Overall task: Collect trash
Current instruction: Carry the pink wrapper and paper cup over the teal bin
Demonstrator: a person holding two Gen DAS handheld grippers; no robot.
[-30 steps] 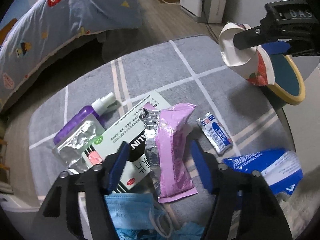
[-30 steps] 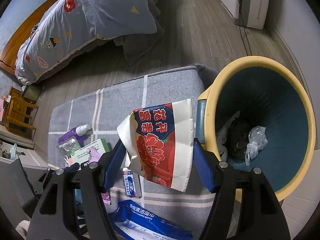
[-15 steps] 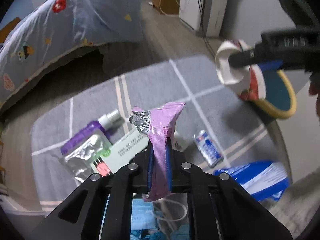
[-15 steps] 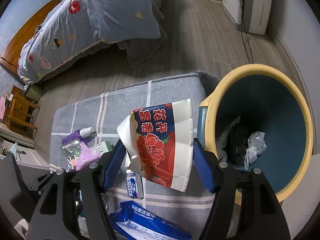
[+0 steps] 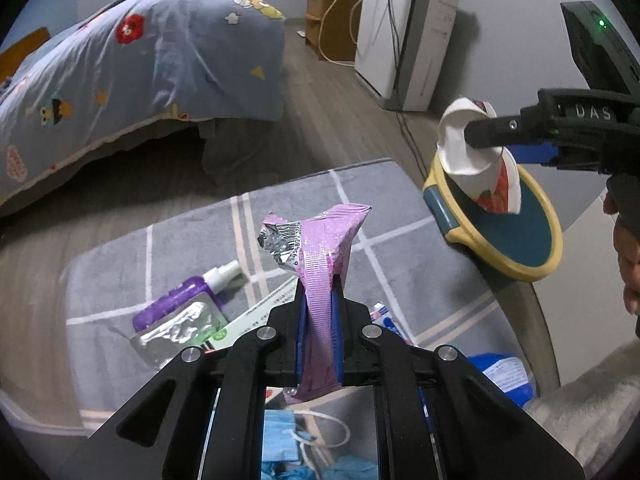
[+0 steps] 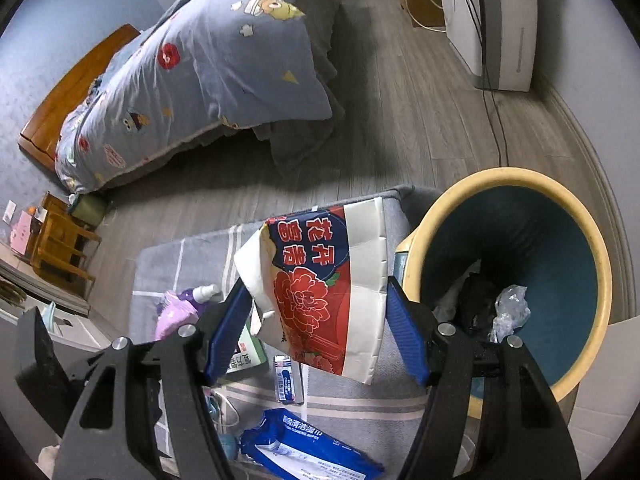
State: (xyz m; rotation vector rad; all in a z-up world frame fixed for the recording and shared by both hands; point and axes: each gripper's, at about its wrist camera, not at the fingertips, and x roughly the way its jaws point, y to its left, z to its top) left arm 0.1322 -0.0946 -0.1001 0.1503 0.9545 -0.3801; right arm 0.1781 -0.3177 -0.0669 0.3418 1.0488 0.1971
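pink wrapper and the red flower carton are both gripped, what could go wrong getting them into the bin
1. The left gripper pinches the pink wrapper only along its lower strip; the top flops free, so the slick foil might slip out.
2. The right gripper holds the flower carton beside the bin, not clearly over the opening; released now, it could catch the rim or land on the grey mat.
3. Both grippers heading for one bin may collide.
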